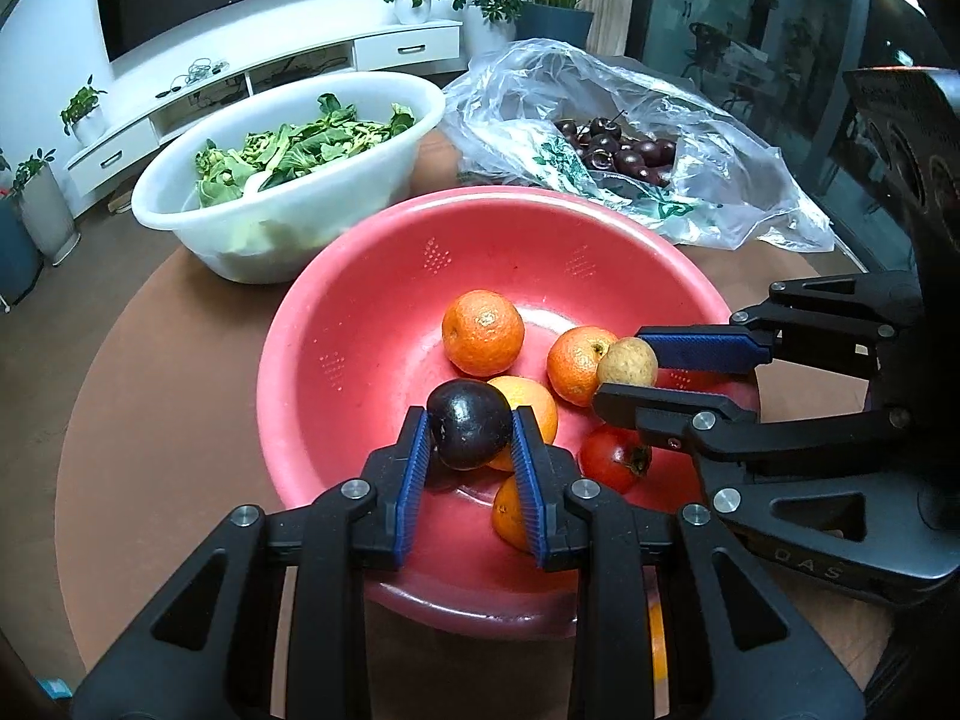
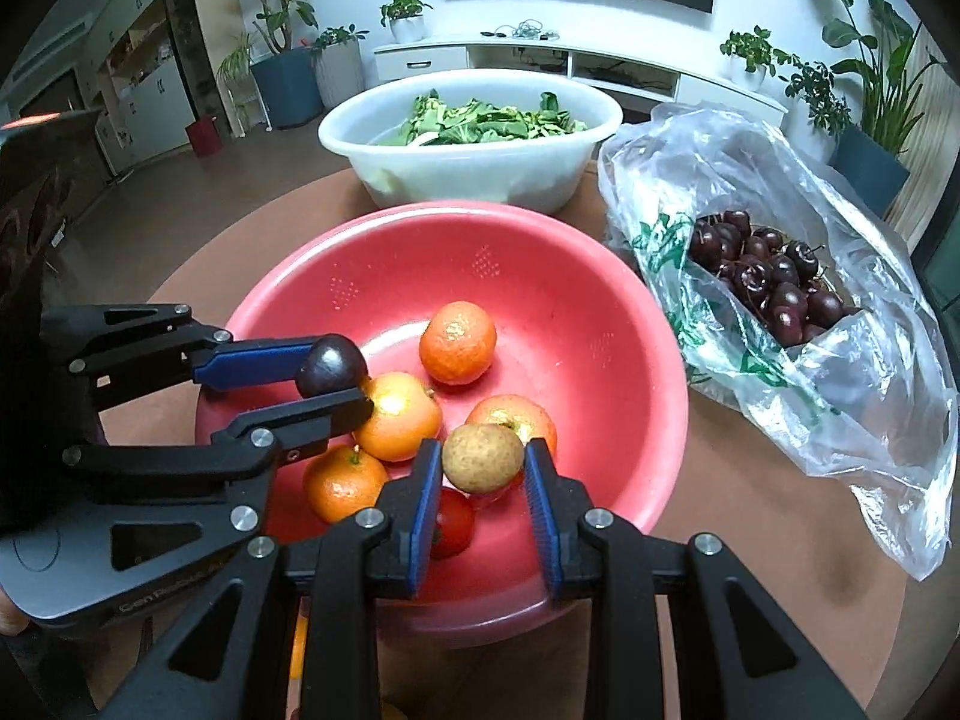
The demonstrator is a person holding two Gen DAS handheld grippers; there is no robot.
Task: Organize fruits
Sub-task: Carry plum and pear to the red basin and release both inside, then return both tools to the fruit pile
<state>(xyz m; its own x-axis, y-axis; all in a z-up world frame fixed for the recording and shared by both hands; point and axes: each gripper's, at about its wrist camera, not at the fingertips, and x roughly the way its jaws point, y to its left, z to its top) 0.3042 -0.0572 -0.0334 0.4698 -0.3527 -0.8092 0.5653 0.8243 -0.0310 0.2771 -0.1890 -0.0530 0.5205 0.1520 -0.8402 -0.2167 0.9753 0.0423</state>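
Red plastic, wide and shallow with small drain holes in its wall, the round basin (image 1: 360, 324) sits in the middle of the brown round table (image 1: 156, 372) and already holds most of the fruit: a lone orange mandarin (image 1: 483, 331) toward its far side, three more oranges clustered nearer the grippers (image 2: 397, 417), and a red tomato-like fruit (image 1: 615, 457) at the bottom.

Both grippers hang over that basin, each carrying something. The left gripper (image 1: 471, 438) has its blue-padded fingers closed narrowly on a dark purple, round plum (image 1: 468, 431). The right gripper (image 2: 483, 462) is likewise clamped on a small tan, speckled fruit (image 2: 483, 457). Both fruits sit above the pile rather than resting on it, so I judge these two are about to be dropped in, not yet delivered.

What looks left: releasing this pair, and perhaps the dark cherries (image 2: 768, 282) lying in the crumpled clear plastic bag (image 2: 840, 372) beside the basin. The white oval tub of green leaves (image 2: 468, 144) behind holds vegetables and seems outside the job.
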